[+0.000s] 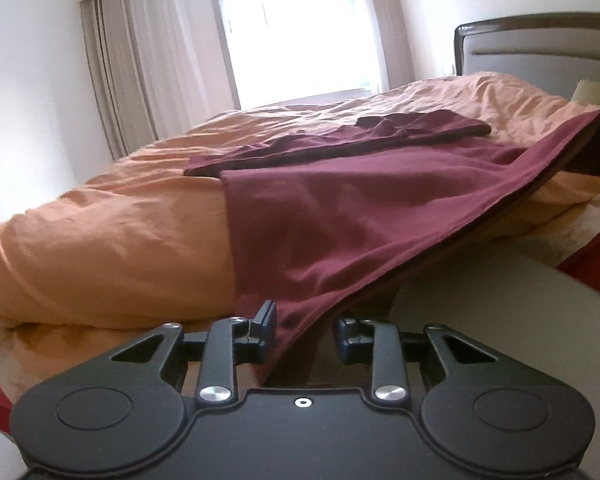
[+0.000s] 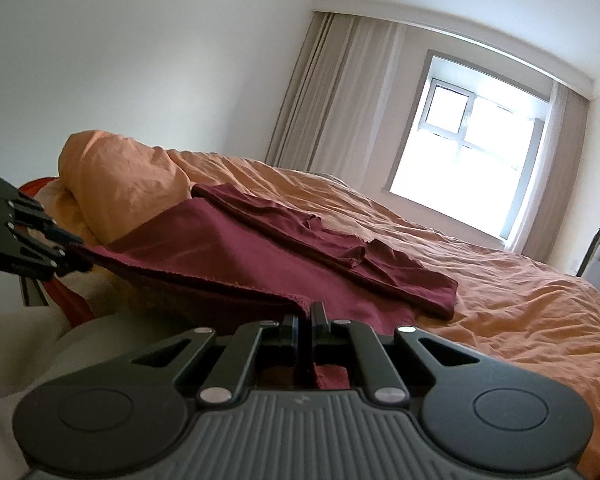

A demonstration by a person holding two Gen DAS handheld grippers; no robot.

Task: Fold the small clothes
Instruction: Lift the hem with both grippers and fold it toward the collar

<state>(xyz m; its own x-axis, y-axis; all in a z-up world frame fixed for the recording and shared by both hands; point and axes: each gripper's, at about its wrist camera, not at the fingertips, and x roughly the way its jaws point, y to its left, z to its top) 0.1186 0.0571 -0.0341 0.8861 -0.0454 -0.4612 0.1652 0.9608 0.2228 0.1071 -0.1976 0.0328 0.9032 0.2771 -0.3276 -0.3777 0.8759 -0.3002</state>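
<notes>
Along the near edge of the bed [image 1: 100, 240], a maroon garment [image 1: 340, 208] is spread over the orange duvet, its hem pulled off the mattress side and held taut in the air. The upper part of the garment, sleeves folded inward, is laid flat further onto the bed, toward the window [image 2: 472, 152].

One hem corner is clamped by the right gripper [image 2: 305, 326], whose jaws are pressed together on the cloth; a scrap of maroon is seen behind the fingers. The left gripper [image 1: 306, 334] is positioned at the other corner, but its jaws stand visibly apart with the fabric edge hanging between them. In the right wrist view the left gripper [image 2: 70, 250] appears to meet the hem, though whether any grip is held cannot be told there.

If the hem is lifted toward the collar now, the left corner could be dropped, and the fold would be skewed or collapsed. Slack could also be dragged across the duvet, so the tucked sleeves might be disturbed. Uneven tension between corners would likely leave a diagonal crease.
</notes>
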